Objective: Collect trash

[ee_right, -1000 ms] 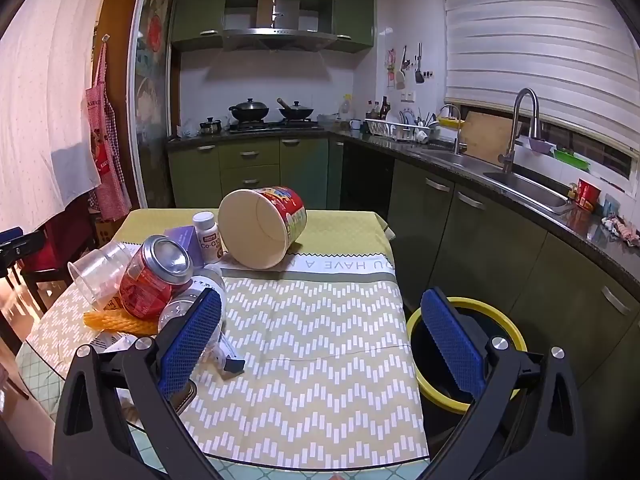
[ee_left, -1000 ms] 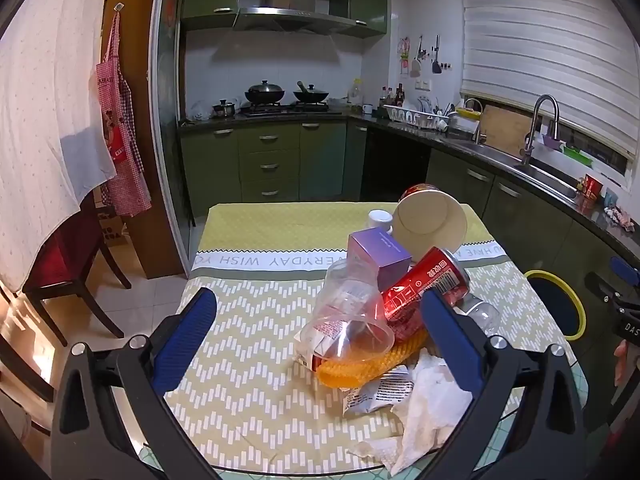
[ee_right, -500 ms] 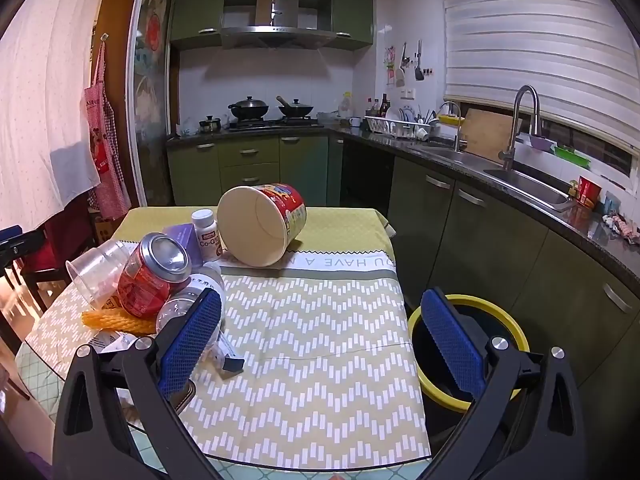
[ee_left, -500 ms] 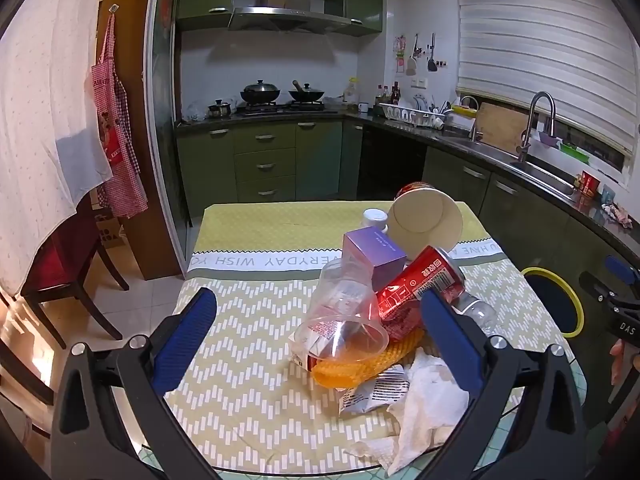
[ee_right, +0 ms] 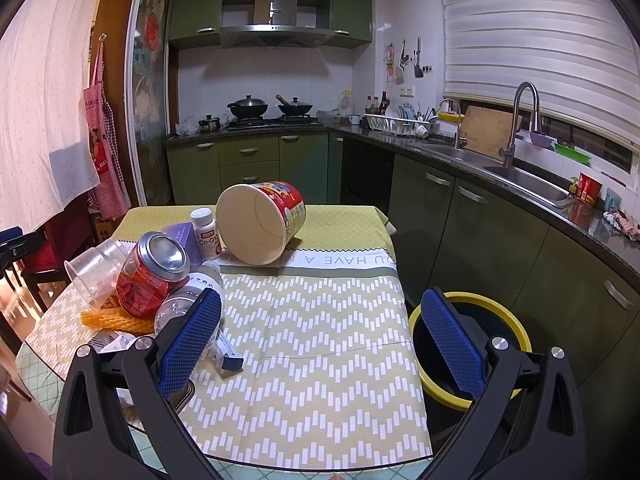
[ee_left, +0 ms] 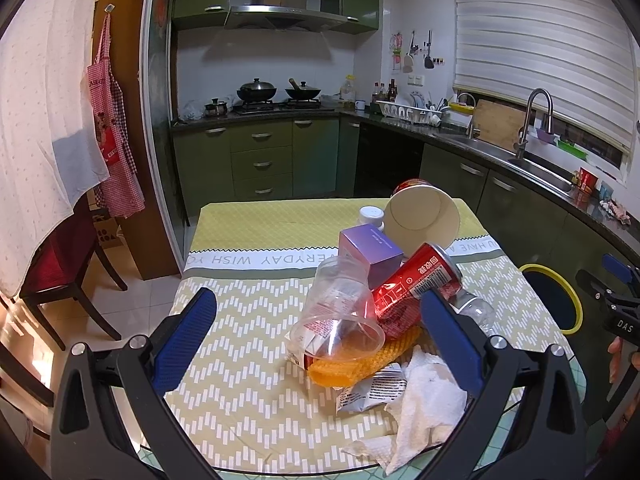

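Note:
A heap of trash lies on the table: a clear plastic cup, a red can, a purple box, a big paper tub on its side, an orange wrapper, a crumpled tissue and a foil packet. My left gripper hangs open above the near side of the heap, touching nothing. In the right wrist view the can, tub, pill bottle and clear bottle lie to the left. My right gripper is open over bare tablecloth.
A yellow-rimmed bin stands on the floor right of the table, also seen as the bin in the left wrist view. Green cabinets and a sink counter run along the right. A red chair stands at the left.
Both views have shifted only slightly; the left gripper has edged a little closer to the heap. Both grippers stay open and the trash has not moved.

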The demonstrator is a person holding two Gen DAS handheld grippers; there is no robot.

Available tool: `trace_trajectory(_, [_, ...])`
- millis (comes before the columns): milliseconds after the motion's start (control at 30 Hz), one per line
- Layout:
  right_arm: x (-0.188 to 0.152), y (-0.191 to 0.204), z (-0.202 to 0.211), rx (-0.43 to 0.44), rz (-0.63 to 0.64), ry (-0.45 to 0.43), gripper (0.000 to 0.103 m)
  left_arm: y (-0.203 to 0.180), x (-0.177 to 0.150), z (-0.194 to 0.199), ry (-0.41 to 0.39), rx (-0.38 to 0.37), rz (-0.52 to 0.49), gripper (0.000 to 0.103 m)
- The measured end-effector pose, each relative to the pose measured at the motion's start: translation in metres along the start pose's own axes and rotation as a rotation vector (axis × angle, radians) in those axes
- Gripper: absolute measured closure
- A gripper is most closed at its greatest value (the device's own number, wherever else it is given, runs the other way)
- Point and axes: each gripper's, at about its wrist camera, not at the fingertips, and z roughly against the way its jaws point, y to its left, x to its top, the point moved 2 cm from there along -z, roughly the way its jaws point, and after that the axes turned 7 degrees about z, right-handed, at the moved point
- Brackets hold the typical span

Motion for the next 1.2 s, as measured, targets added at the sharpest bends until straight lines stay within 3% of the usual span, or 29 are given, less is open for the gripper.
trace_trajectory(1200, [-0.0021, 0.0003, -0.0035, 0.003, -0.004, 0.005, 0.004, -0.0070, -0.0045, -0.0067, 0.015, -0.010, -0.018, 0.006])
